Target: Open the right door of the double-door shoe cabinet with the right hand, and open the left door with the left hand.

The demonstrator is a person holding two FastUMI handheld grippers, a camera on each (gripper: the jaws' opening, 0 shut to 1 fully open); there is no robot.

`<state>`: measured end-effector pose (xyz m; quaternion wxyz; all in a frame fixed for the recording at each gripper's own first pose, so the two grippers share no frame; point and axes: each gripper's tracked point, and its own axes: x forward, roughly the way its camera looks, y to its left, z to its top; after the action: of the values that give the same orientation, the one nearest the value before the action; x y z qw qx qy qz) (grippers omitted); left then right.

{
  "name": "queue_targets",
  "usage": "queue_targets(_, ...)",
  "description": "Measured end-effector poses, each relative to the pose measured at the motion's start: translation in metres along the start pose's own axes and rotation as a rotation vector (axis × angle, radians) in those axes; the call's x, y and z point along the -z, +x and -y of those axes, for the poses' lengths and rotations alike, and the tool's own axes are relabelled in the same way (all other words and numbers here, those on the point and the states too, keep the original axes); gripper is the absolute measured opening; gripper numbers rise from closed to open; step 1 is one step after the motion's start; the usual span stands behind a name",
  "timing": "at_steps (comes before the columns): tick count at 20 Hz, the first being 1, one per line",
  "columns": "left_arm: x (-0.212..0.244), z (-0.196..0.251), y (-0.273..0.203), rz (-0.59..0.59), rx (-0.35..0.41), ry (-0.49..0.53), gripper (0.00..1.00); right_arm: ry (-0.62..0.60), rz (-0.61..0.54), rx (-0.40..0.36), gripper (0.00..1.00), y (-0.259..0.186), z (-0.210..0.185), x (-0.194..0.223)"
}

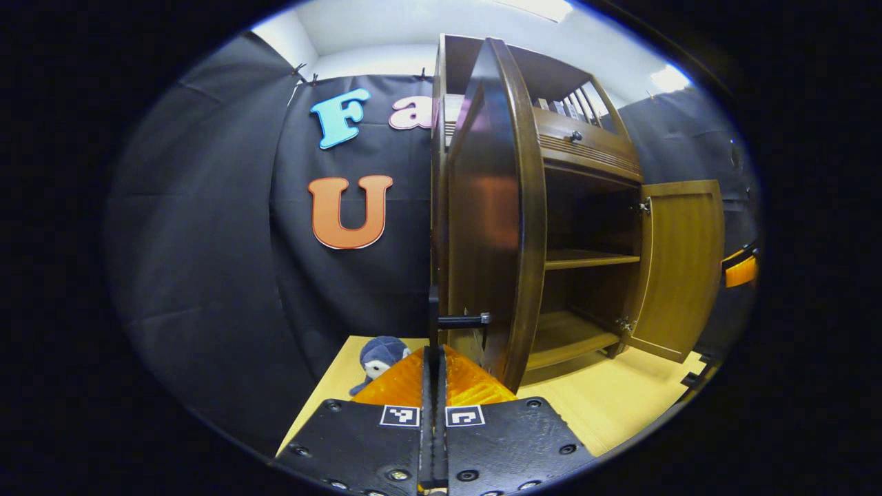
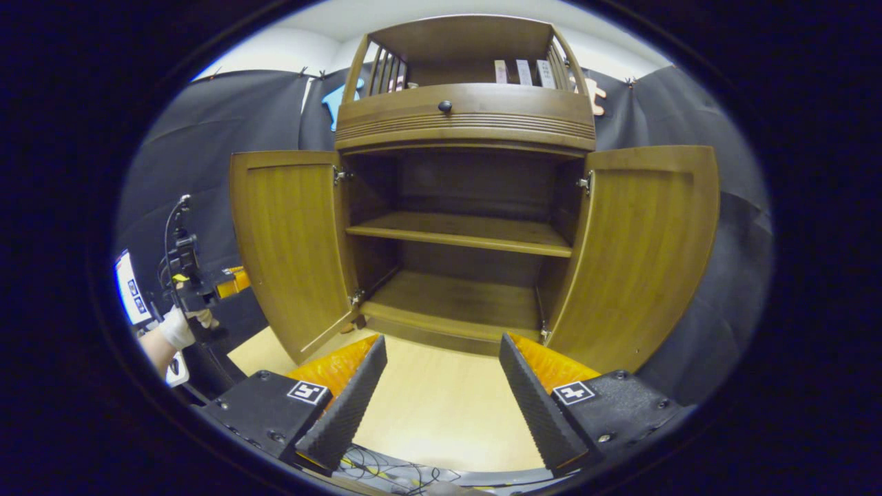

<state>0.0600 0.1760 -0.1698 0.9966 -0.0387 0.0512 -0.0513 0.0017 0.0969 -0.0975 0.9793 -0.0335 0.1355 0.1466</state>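
the left gripper view sits very near the left door (image 1: 493, 227), by its outer edge, looking along it toward the booth wall. the right gripper view stands farther back, facing the open shoe cabinet (image 2: 466, 207) from the front. both views share the cabinet's shelves and the right door (image 1: 679, 265).

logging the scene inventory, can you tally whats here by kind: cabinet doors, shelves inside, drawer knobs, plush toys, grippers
cabinet doors: 2, left door and right door, both swung open
shelves inside: 2, upper shelf and bottom shelf
drawer knobs: 1, drawer knob
plush toys: 1, plush toy on the table
grippers: 2, left gripper with jaws closed, right gripper with jaws apart
total: 8
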Motion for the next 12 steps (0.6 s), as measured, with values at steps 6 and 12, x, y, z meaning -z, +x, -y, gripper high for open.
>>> queue_targets(6,0.001,-0.010,0.003,-0.009,0.085,0.020,0.00,-0.004,-0.019,-0.007,1.00,0.002,-0.001,0.004)
queue_targets(12,0.002,-0.013,0.005,-0.015,0.124,0.003,0.00,-0.010,-0.018,-0.019,1.00,0.003,-0.005,0.001)
